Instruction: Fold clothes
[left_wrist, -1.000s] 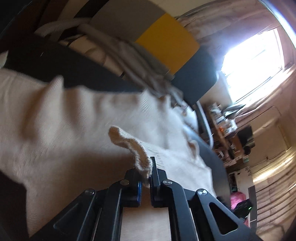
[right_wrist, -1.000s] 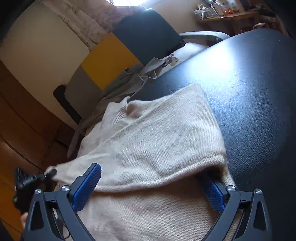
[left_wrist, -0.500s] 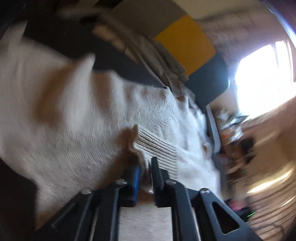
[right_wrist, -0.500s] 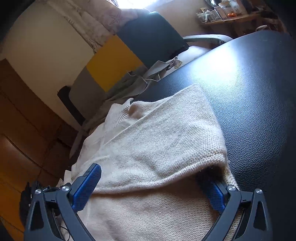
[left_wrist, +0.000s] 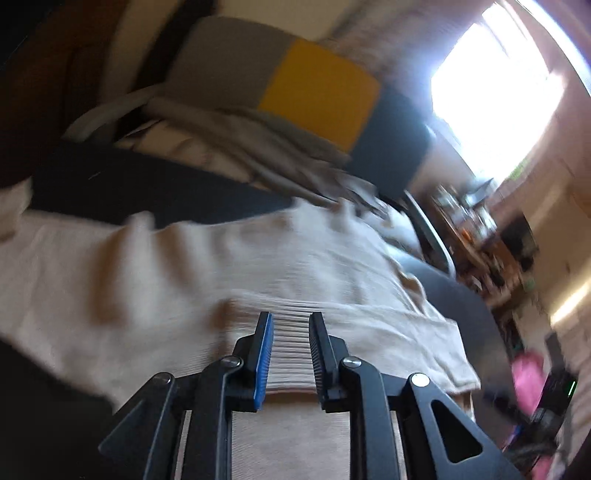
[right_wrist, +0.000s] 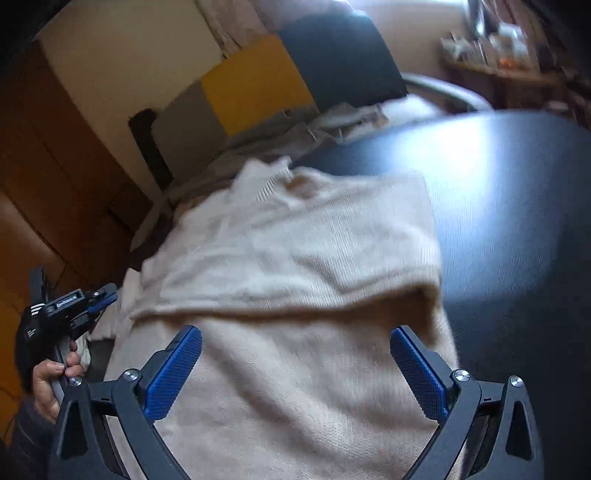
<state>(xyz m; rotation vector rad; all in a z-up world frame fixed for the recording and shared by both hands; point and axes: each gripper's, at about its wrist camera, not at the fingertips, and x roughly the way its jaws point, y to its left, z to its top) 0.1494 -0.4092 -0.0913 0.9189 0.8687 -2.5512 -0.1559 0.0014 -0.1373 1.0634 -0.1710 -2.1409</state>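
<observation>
A: Big dark table (right_wrist: 517, 206) fills the right-hand view, cream sweater (right_wrist: 295, 258) spread across its left part, one flap doubled over on top

B: And beyond it the striped cushion (right_wrist: 258, 85), with a grey garment (left_wrist: 266, 147) heaped at the table's far edge

A: Right gripper (right_wrist: 295, 365) hovers over the sweater, jaws wide apart, nothing between them

B: Left gripper (left_wrist: 290, 345) sits low over the ribbed hem (left_wrist: 291, 332), jaws slightly apart, not pinching it

A: To fold well, I'd smooth that flap flat and square the edges before the next crease

B: Only the right view shows the hand (right_wrist: 48, 376) gripping the left tool; only the left view shows the bright window (left_wrist: 498, 81) and hem ribbing up close
</observation>
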